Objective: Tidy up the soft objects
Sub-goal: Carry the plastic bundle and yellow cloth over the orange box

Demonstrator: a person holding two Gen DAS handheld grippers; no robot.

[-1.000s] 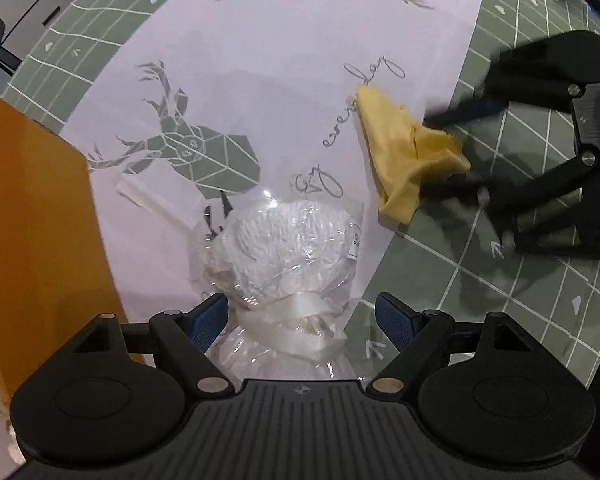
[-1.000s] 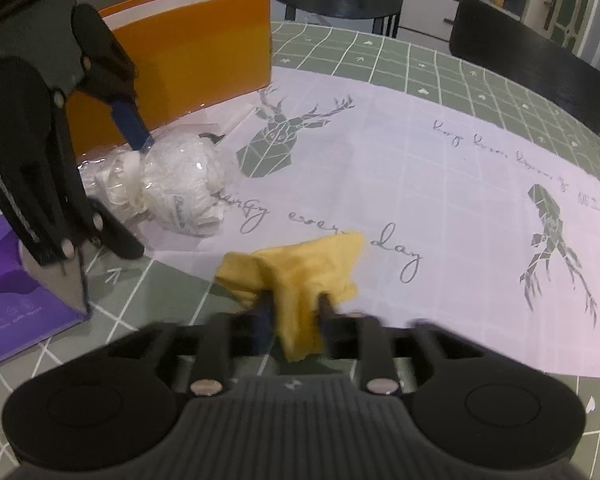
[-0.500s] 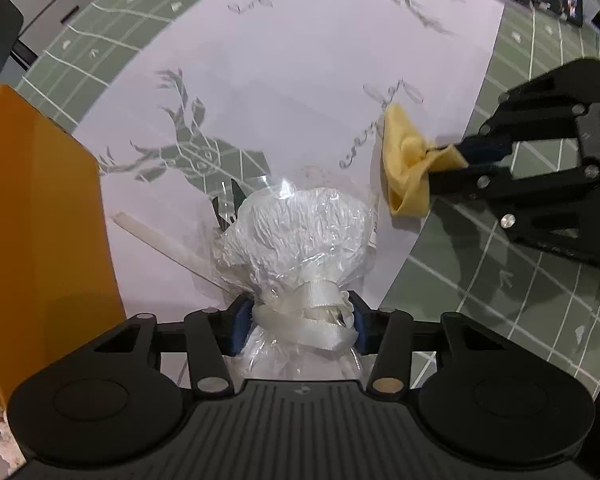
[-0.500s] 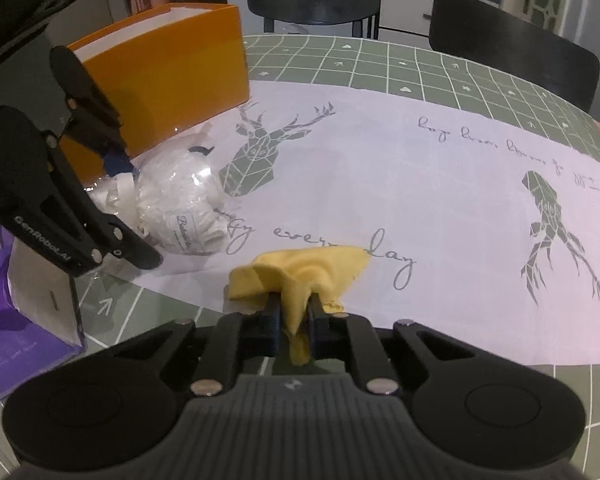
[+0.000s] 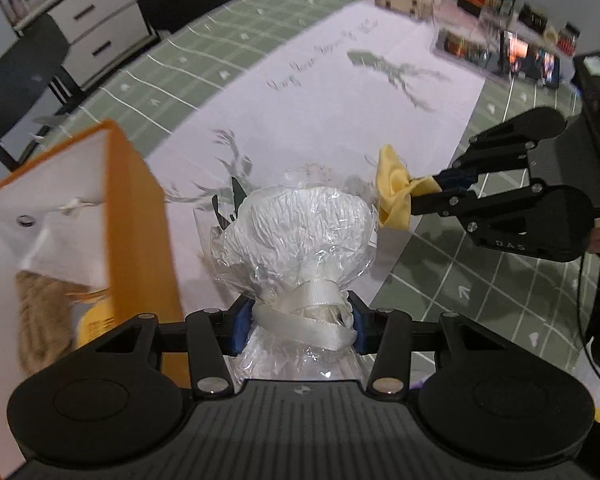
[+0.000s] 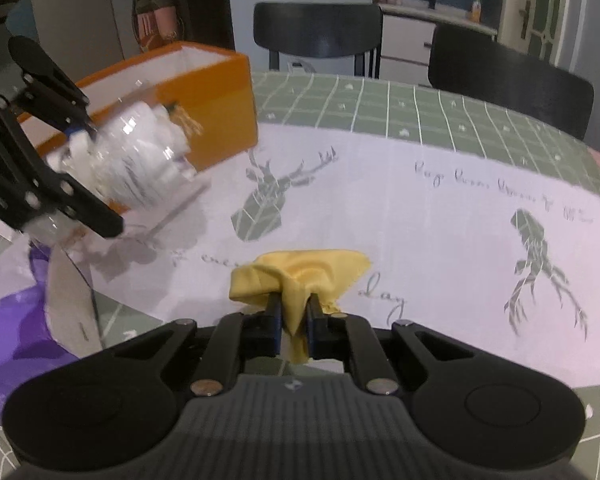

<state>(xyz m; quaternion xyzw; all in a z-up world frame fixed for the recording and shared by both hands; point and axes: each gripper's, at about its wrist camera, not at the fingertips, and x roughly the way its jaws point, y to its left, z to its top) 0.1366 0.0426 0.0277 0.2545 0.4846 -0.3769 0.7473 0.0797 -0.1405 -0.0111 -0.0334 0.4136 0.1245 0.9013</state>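
2 close wrist views, shared orange box [image 5: 140, 216]

1. Two black chairs [image 6: 318, 28] stood behind the bench [image 6: 380, 104] in the upper middle and right.
2. A white drawer cabinet [image 5: 88, 24] sat in the upper left.
3. A panelled door [image 6: 540, 8] filled the upper right.

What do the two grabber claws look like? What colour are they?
Both are black plastic. The left gripper and right gripper each have a ribbed body, two round discs, silver screws and blue finger pads. Seen from the left wrist camera, the right one carries faint "DAS" lettering and a thin black cable beside it.
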